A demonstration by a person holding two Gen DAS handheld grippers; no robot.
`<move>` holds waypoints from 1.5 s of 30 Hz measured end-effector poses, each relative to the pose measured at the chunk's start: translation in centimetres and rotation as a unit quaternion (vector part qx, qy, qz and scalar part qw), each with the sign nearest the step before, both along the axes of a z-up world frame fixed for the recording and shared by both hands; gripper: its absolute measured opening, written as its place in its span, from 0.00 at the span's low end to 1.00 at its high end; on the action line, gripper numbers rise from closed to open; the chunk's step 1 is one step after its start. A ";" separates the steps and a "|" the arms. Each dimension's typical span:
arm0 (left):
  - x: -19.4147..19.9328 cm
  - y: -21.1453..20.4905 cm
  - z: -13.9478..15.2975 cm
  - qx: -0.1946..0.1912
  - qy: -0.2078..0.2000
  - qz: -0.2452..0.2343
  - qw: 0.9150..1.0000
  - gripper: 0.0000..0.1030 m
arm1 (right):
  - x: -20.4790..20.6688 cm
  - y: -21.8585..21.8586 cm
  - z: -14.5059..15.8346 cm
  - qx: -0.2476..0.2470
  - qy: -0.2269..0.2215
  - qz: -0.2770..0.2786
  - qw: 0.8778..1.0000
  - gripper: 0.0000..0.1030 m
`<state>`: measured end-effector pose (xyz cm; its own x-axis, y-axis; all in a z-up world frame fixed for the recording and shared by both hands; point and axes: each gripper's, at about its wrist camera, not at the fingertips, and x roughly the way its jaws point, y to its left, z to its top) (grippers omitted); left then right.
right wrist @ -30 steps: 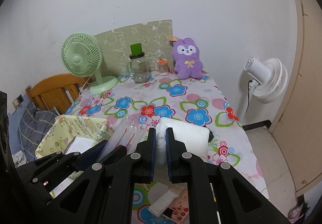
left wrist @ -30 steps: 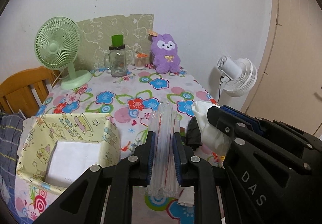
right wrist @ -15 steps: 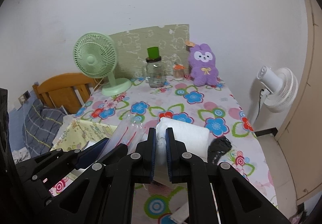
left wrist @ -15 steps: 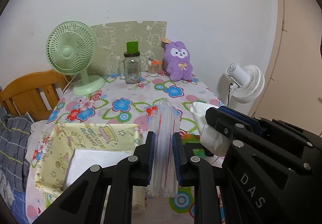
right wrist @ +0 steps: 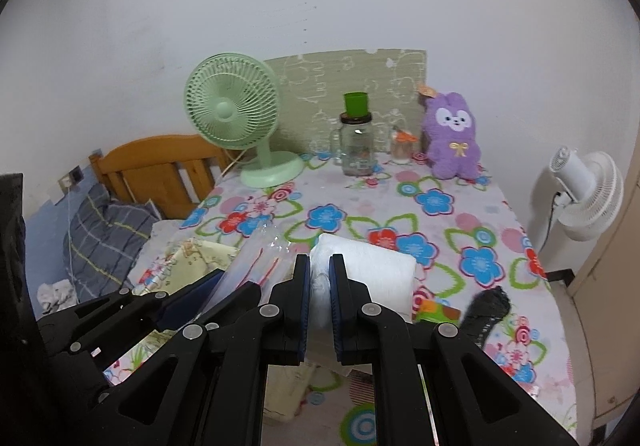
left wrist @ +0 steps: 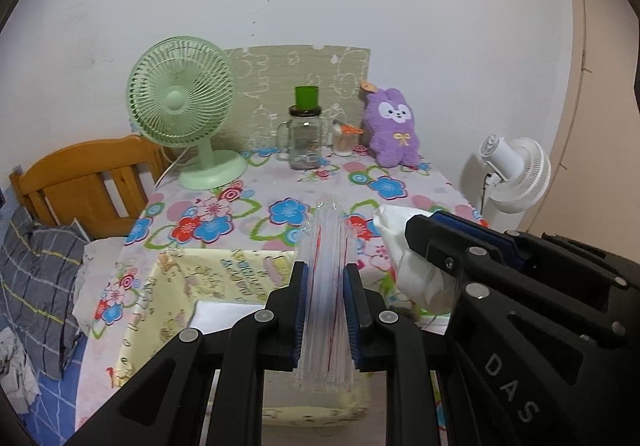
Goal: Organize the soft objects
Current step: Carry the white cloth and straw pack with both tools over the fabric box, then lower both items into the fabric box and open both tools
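My left gripper (left wrist: pixel 326 278) is shut on a clear plastic packet with white contents and red lines (left wrist: pixel 326 310), held above the yellow patterned fabric box (left wrist: pixel 224 274). A white pack lies inside the box (left wrist: pixel 224 316). My right gripper (right wrist: pixel 319 270) is shut on a white soft pack (right wrist: pixel 372 278), held just right of the left gripper, which shows in the right wrist view (right wrist: pixel 224 286). The right gripper also shows in the left wrist view (left wrist: pixel 424 230) with the white pack (left wrist: pixel 404 246). A purple plush bunny (right wrist: pixel 454 141) sits at the table's far end.
The flowered tablecloth (right wrist: pixel 440 221) carries a green desk fan (right wrist: pixel 240 117), a glass jar with a green cup on it (right wrist: pixel 356 141), a small cup (right wrist: pixel 402 145) and a black item (right wrist: pixel 486 310). A white fan (right wrist: pixel 580 197) stands right of the table; a wooden bed frame (left wrist: pixel 84 181) lies left.
Both grippers have drawn back and to the left with their packs. The yellow box now lies right under the left gripper, and more of the table shows ahead.
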<state>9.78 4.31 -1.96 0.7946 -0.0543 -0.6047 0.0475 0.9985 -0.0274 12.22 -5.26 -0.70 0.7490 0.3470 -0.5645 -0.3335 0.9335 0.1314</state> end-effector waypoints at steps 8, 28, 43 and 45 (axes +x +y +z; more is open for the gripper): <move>0.5 2.9 -1.2 0.000 0.017 0.024 1.000 0.16 | 0.8 3.0 -0.5 0.005 0.012 0.029 0.999 0.12; 3.1 7.7 -6.6 -0.008 0.099 0.069 0.993 0.16 | 4.9 8.5 -6.2 0.002 0.093 0.073 0.993 0.12; 5.4 7.6 -9.7 -0.021 0.144 0.064 0.987 0.17 | 7.8 8.8 -9.1 -0.031 0.106 0.065 0.992 0.10; 5.6 7.7 -9.8 -0.022 0.145 0.068 0.987 0.24 | 7.9 8.8 -9.1 -0.030 0.107 0.069 0.991 0.09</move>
